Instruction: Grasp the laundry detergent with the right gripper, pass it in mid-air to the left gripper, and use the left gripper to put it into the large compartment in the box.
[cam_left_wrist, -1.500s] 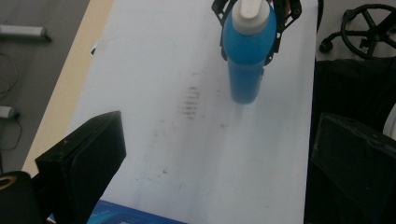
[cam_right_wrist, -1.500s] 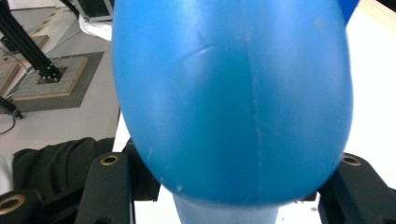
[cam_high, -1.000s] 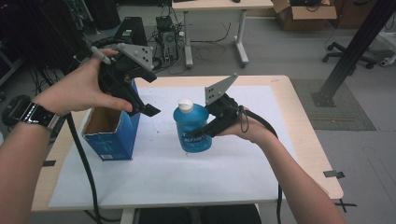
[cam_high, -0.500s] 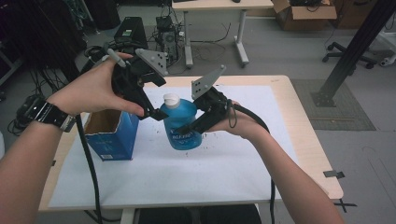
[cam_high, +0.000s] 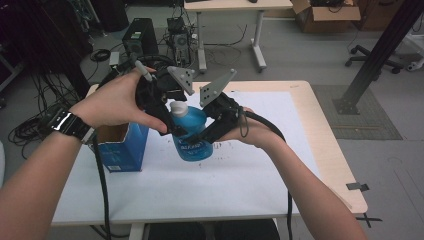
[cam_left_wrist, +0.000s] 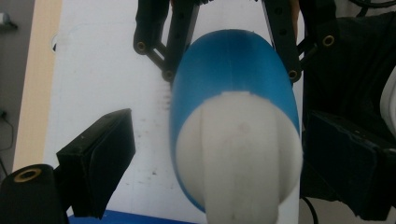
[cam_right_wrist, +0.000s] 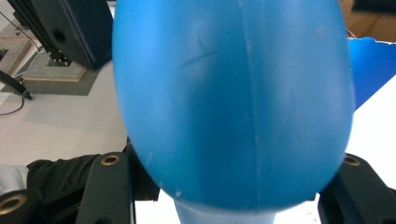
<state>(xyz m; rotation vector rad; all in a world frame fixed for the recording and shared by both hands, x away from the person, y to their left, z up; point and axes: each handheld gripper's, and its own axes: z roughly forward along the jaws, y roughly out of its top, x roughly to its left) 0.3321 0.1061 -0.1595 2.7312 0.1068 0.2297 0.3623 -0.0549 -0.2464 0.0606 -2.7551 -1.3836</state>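
the right gripper (cam_high: 200, 137) is clamped on the body of the blue bottle (cam_high: 192, 132), holding it above the table (cam_high: 260, 165), tilted, white cap (cam_high: 179, 108) toward the left gripper (cam_high: 172, 122). the left gripper's jaws have just been closing, flanking the cap without touching it. the bottle's long axis runs straight into them.

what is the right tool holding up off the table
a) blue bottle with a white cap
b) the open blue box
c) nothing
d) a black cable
a: the right tool is clamped on the blue bottle, lifted above the table, while the blue box stands by itself.
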